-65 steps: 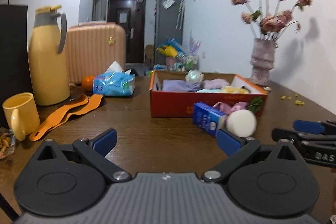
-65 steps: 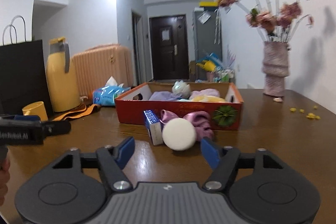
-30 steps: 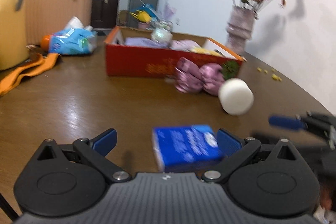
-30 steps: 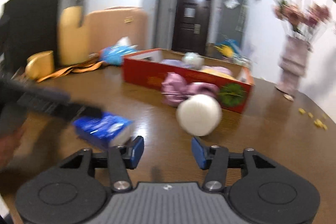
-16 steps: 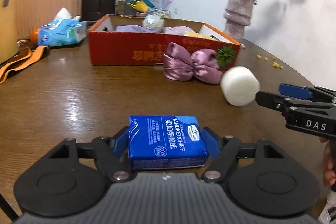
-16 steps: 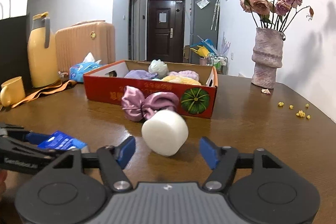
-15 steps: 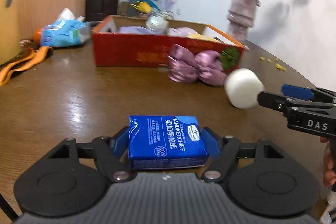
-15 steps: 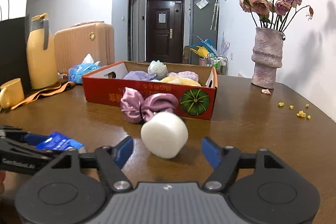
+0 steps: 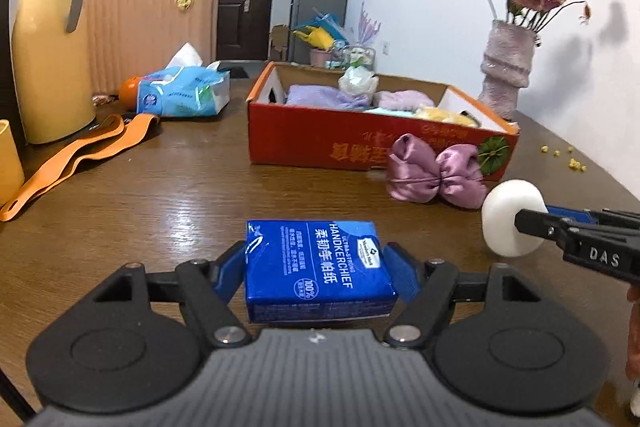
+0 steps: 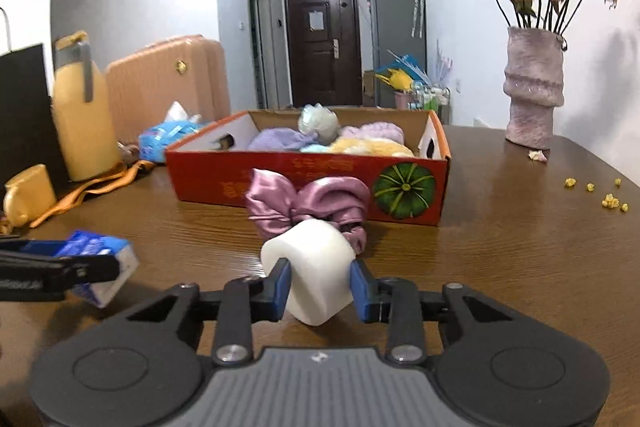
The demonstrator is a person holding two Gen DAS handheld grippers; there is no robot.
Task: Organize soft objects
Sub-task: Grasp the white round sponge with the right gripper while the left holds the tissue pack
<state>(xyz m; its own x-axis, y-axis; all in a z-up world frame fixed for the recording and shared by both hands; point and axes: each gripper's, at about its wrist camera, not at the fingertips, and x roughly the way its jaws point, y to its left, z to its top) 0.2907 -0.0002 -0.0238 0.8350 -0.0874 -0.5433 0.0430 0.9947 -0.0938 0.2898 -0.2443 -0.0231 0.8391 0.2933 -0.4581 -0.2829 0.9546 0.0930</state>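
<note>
- White sponge roll (image 10: 316, 259) sits between the right gripper (image 10: 320, 287) jaws, which are closing on it, lifted just in front of the red box (image 10: 308, 183).
- Tissue pack (image 9: 316, 263) is clamped in the left gripper (image 9: 316, 279), farther from the box.

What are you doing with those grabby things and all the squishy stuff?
A person is tidying soft things with two hand-held tools. The left gripper holds a blue tissue pack. The right gripper is closing on a white foam roll, pads against its sides. A pink satin bow lies on the table in front of the red box, which already holds other soft things.
</note>
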